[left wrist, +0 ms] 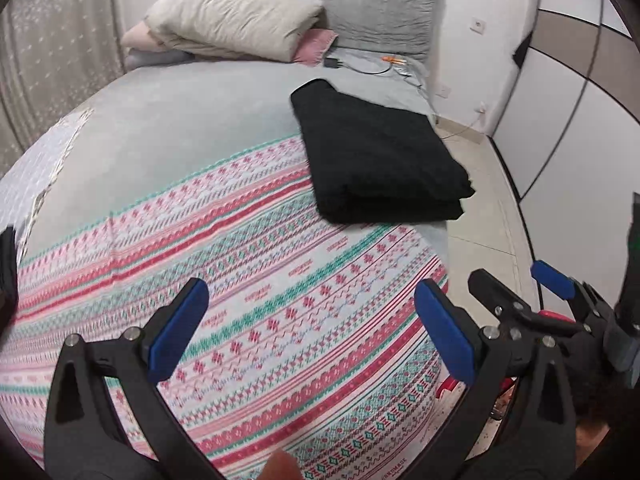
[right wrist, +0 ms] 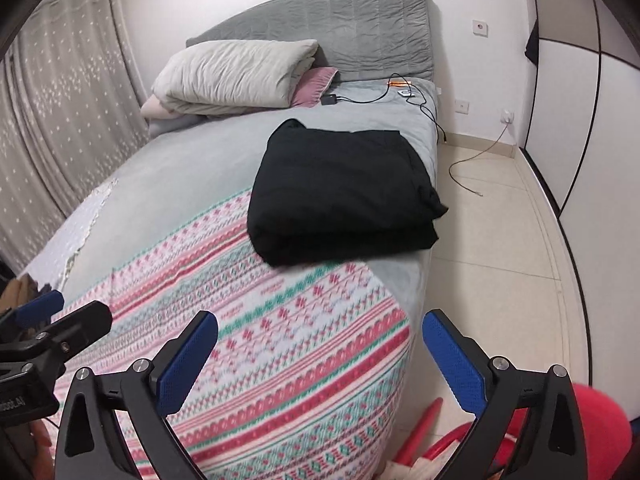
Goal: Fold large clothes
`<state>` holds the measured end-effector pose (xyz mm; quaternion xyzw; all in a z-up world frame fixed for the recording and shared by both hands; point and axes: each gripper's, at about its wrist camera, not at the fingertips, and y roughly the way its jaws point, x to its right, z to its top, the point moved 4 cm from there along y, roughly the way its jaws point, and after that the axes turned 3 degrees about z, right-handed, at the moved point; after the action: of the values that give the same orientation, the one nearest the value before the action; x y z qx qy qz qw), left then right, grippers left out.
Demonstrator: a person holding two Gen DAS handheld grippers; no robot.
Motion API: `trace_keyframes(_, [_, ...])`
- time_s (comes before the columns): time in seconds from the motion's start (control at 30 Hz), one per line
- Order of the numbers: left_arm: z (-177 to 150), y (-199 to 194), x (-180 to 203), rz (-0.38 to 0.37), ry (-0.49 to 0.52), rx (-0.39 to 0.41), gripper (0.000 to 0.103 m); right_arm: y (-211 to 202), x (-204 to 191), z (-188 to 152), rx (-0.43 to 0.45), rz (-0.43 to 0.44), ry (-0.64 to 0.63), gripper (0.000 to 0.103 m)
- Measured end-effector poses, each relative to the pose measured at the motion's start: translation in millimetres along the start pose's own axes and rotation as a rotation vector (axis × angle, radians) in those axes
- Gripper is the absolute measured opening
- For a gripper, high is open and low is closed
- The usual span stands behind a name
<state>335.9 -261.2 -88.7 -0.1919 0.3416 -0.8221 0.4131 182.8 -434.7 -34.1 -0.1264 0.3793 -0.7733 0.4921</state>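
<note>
A black garment (left wrist: 376, 156) lies folded into a thick rectangle near the bed's right edge; it also shows in the right wrist view (right wrist: 340, 192). A patterned pink, red and teal blanket (left wrist: 260, 300) (right wrist: 280, 344) covers the near half of the bed, under the garment's near edge. My left gripper (left wrist: 312, 320) is open and empty above the blanket, short of the garment. My right gripper (right wrist: 320, 360) is open and empty over the bed's near right corner. The right gripper shows at the right of the left wrist view (left wrist: 516, 280), and the left gripper at the left of the right wrist view (right wrist: 68, 312).
Pillows (right wrist: 236, 76) and a grey headboard (right wrist: 360, 24) are at the far end. A charger and cables (right wrist: 400, 92) lie by the headboard. A cable trails on the tiled floor (right wrist: 500, 240) right of the bed. A red object (right wrist: 592, 412) sits low right. Curtains (right wrist: 60, 120) hang left.
</note>
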Motion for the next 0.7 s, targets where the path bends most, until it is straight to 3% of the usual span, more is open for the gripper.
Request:
trace_keyframes(0.13, [-12.7,14.6,-1.9,0.101,0.016,-0.004,0.102,3.4,-4.3,-10.7,-0.012,-0.06,-0.052,0.103])
trace_keyframes(0.27, [-17.0,28.1,-1.7,0.129,-0.002,0.0,0.102,6.5,1.7,-12.4,-0.006,-0.043,-0.011,0.103])
trace_keyframes(0.4, [-19.7,42.9,0.3,0.173,0.017,-0.01,0.102,16.4,12.5,-13.5,-0.015,-0.093,-0.011,0.103])
trace_keyframes(0.7, [-30.6,62.4,7.1,0.16,0.026,-0.037,0.102,27.0,22.0,-18.0,-0.04,-0.131,-0.001,0.103])
